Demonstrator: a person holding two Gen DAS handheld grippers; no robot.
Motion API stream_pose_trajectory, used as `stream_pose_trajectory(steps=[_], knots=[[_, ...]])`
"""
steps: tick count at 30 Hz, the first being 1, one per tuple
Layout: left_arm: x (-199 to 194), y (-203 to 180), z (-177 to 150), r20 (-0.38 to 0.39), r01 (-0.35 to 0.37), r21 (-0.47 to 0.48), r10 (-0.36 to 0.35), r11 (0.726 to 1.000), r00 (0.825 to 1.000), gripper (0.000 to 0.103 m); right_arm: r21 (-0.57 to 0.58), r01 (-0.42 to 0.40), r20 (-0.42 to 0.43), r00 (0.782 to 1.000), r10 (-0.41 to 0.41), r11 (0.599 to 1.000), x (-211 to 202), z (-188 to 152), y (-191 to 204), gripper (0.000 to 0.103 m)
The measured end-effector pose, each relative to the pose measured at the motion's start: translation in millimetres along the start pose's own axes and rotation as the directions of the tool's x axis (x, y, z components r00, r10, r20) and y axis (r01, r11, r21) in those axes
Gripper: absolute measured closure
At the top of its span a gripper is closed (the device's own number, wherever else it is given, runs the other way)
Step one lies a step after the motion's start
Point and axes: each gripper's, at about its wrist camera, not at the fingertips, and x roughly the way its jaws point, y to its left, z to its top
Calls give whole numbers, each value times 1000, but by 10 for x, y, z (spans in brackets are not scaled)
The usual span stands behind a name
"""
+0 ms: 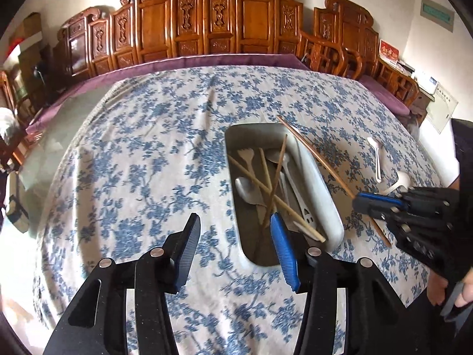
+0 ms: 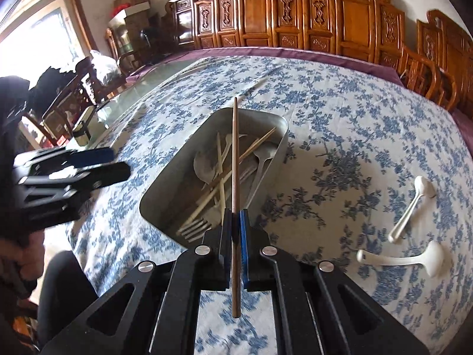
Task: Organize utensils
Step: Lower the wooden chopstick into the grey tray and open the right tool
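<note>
A person's right tongs [image 2: 235, 216] were clenched on a dark wooden chopstick [image 2: 235, 159], its shaft pinched between the black pad and the blue one, the far end reaching out above a metal tray [image 2: 279, 121] and the near end sticking back past the pads. The left tongs [image 1: 235, 224] stood released over the near end of that tray [image 1: 325, 183], with nothing between their pads; seen from the right wrist, the same left tongs [image 2: 118, 162] hung apart from the tray, off its left side.

The tray sat on a tabletop spread with a blue-and-white floral cloth [image 1: 142, 153]. Inside it lay a loose heap of utensils: pale chopsticks [image 1: 278, 201] crossing one another, metal spoons [image 1: 246, 190] and forks, including a fork [image 2: 195, 226] at the near corner in the right wrist view. How many pieces lay beneath the crossed sticks could not be made out with any certainty.

Two white ceramic spoons remained on the cloth, well clear of the tray to its right: one spoon [image 2: 409, 207] farther off, and a second spoon [image 2: 405, 259] nearer, lying crosswise to the first. The left wrist view showed the chopstick [image 1: 316, 153] slanting along the tray's right rim, gripped by the right tongs [image 1: 365, 202].

Carved wooden chairs [image 1: 254, 14] lined the wall behind the tabletop. A hand [image 1: 465, 290] showed at the frame's right edge.
</note>
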Motion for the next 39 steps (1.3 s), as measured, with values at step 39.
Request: stream_pose_trajectory(steps=[39], knots=[[-181,70,-61,28,40,-26,-39,999,999,52,81,-25,-117,992,35,996,672,303,129,96]])
